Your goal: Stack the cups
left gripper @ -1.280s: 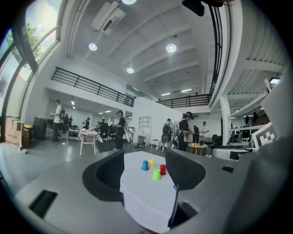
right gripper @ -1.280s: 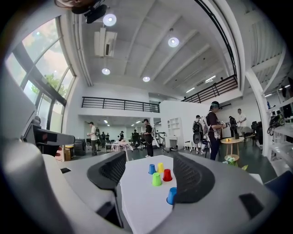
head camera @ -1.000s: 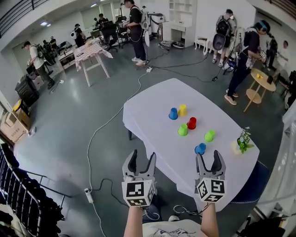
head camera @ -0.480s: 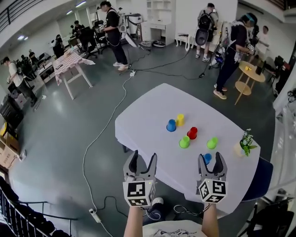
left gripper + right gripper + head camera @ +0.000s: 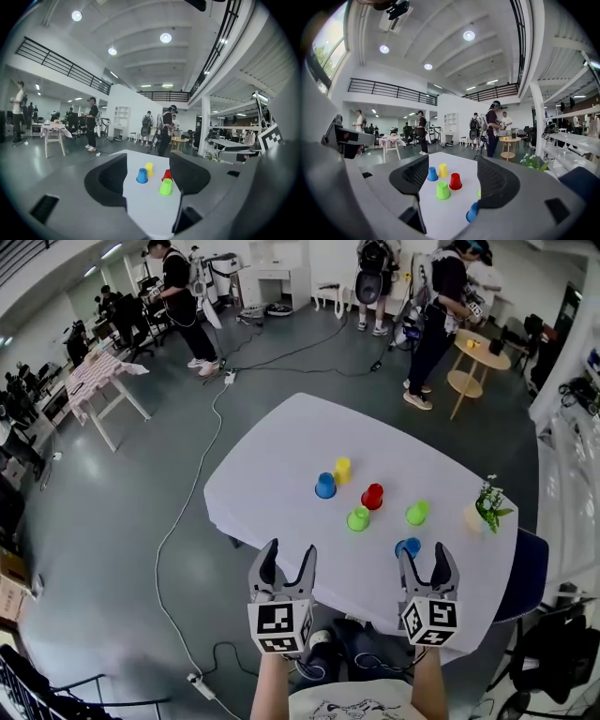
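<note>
Several upturned cups stand on the white table [image 5: 272, 474]: a blue cup [image 5: 325, 486], a yellow cup [image 5: 343, 470], a red cup [image 5: 373, 496], two green cups [image 5: 358, 518] [image 5: 417, 513] and a second blue cup [image 5: 408, 547] nearest me. My left gripper [image 5: 289, 559] hangs open over the table's near edge, empty. My right gripper [image 5: 425, 559] is open too, just short of the near blue cup. The left gripper view frames the blue cup [image 5: 142, 175], yellow cup [image 5: 149, 168], red cup [image 5: 167, 175] and green cup [image 5: 165, 187]. The right gripper view shows the near blue cup [image 5: 472, 212] low by its right jaw.
A small potted plant [image 5: 487, 507] stands at the table's right end. A blue chair [image 5: 530, 573] sits off that end. Cables [image 5: 187, 512] trail over the floor at the left. People stand at the back near a round wooden side table [image 5: 478, 357].
Both grippers have come forward to the table's near edge, and the cups now lie closer ahead of them. Both stay open and empty.
</note>
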A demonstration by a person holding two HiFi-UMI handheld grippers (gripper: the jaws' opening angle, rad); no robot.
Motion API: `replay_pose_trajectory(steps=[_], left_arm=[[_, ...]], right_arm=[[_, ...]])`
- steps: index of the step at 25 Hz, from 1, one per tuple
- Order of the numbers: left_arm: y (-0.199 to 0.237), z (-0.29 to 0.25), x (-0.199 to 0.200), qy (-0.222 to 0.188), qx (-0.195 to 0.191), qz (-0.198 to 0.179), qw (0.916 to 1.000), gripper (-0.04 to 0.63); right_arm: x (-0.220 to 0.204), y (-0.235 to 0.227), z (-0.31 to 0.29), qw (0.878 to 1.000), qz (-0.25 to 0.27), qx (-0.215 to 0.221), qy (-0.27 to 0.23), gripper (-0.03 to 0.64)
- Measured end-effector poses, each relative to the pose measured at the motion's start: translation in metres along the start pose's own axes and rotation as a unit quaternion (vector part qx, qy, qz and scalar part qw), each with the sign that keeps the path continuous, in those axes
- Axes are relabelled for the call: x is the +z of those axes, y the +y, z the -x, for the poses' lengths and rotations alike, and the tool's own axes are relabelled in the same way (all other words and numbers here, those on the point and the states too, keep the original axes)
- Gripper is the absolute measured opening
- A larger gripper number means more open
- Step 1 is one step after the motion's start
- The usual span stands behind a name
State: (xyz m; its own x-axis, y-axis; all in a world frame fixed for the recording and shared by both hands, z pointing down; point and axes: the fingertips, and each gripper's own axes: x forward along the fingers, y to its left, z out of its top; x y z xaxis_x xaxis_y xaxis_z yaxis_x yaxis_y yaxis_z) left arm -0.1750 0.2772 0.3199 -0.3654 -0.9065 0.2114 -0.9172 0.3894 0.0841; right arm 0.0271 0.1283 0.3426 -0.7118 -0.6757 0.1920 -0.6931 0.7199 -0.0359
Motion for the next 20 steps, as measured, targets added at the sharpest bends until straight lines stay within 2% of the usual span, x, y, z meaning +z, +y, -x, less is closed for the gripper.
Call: replay_pose_trajectory(steps=[10, 20], left_arm=[[-0.033, -0.085, -0.025, 0.048, -0.043, -0.018, 0.9978, 0.276], [-0.079, -0.172, -0.068, 0.114, -0.082, -0.029, 0.9897, 0.276]], right_arm=[[-0.023, -0.046, -0.063, 0.999, -0.021, -0.009, 0.037, 0.34], [-0.071, -0.072, -0.114, 0.993, -0.009, 0.035, 0.109, 0.344]])
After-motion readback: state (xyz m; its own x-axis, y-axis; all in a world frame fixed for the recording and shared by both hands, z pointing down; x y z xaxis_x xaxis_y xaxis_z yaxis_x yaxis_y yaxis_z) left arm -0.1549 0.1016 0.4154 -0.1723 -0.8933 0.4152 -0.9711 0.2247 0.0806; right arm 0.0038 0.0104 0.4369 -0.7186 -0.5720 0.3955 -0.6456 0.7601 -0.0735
